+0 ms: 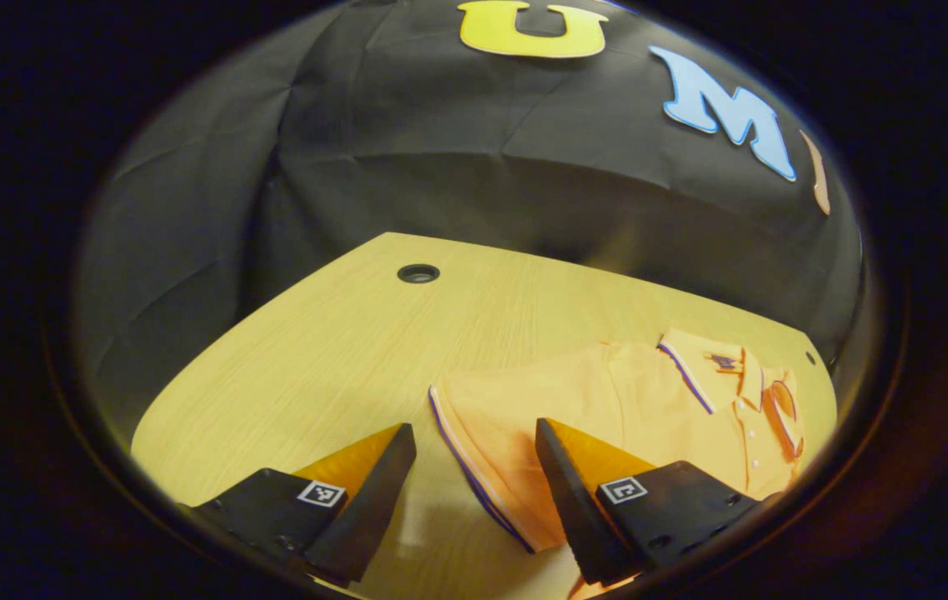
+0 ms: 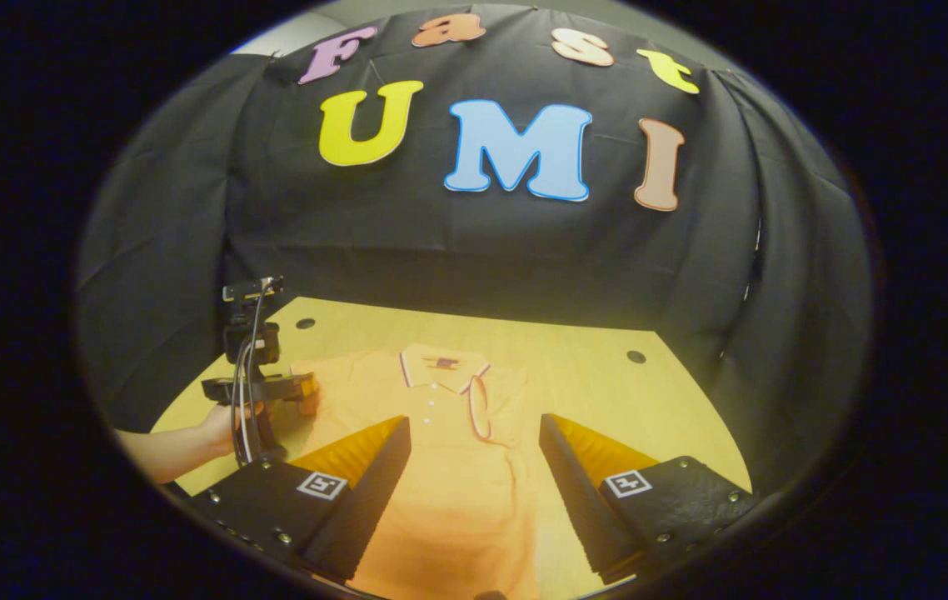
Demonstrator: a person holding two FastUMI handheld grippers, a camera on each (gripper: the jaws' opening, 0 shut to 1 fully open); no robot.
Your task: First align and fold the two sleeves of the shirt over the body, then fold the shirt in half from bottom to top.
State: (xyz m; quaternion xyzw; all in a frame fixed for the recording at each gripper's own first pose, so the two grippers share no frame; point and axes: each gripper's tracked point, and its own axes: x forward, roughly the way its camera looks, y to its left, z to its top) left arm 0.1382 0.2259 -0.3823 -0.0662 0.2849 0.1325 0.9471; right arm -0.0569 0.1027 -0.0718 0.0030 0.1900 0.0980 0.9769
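Observation:
An orange polo shirt (image 2: 441, 492) lies flat on the wooden table (image 2: 607, 400), collar (image 2: 441, 365) at the far end. One sleeve (image 2: 497, 407) is folded over the body, its striped cuff beside the button placket. The other sleeve (image 1: 516, 417) lies spread out, its striped cuff edge running between the fingers of my left gripper (image 1: 474, 429), which is open just above it. In the right gripper view, the left gripper (image 2: 301, 393) hovers at that sleeve, held by a hand (image 2: 216, 427). My right gripper (image 2: 474, 421) is open above the shirt's lower body, holding nothing.
Round cable holes sit in the table at the far left (image 1: 418, 272) and the far right (image 2: 636, 357). Bare wood (image 1: 316, 367) lies to the left of the shirt. The black cloth wall (image 2: 482, 250) closes in the table's back and sides.

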